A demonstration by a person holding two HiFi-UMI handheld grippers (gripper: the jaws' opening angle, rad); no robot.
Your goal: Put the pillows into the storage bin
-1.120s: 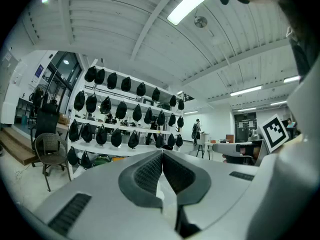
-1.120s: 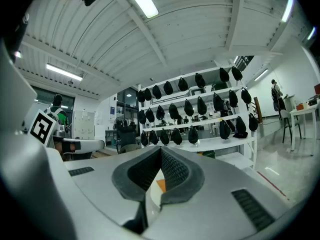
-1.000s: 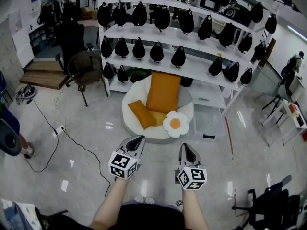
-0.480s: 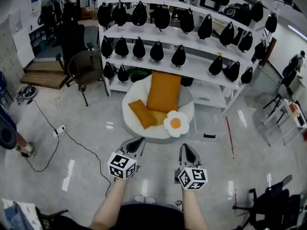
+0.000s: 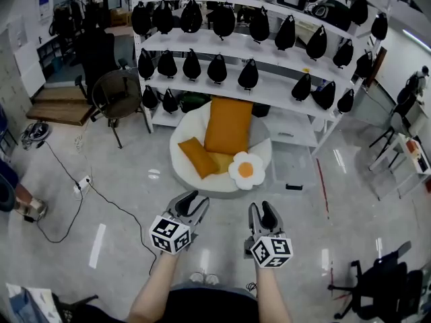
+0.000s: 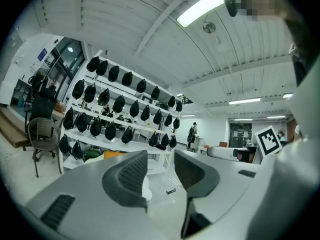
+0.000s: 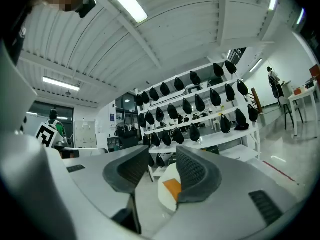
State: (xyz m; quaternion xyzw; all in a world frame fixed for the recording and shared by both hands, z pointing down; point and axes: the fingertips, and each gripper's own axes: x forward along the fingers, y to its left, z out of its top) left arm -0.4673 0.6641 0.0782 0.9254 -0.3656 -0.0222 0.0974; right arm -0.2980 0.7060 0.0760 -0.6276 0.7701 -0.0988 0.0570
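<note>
Tall orange fabric pillow (image 5: 229,125) upright on far white beanbag (image 5: 186,129). Left gripper (image 5: 193,201), right gripper (image 5: 262,211): jaws just opening, empty.

A: Tally of pillows?
B: Counted four at centre frame: three orange pillows (image 5: 229,125), one daisy-shaped pillow (image 5: 246,170).
A: Seats and containers beside them?
B: Logged one round white cushion (image 5: 182,136) and one clear storage bin (image 5: 295,170), right of centre.
A: Tools?
B: Recorded two at lower centre: left gripper (image 5: 192,200), right gripper (image 5: 262,209).
A: Chairs?
B: Made out three chairs (image 5: 118,94): two at upper left, one at lower right.
A: Black pods (image 5: 217,68) on the white shelving (image 5: 269,94)?
B: Counted past twenty; exact figure not settled, with the top row cut by the upper edge.
</note>
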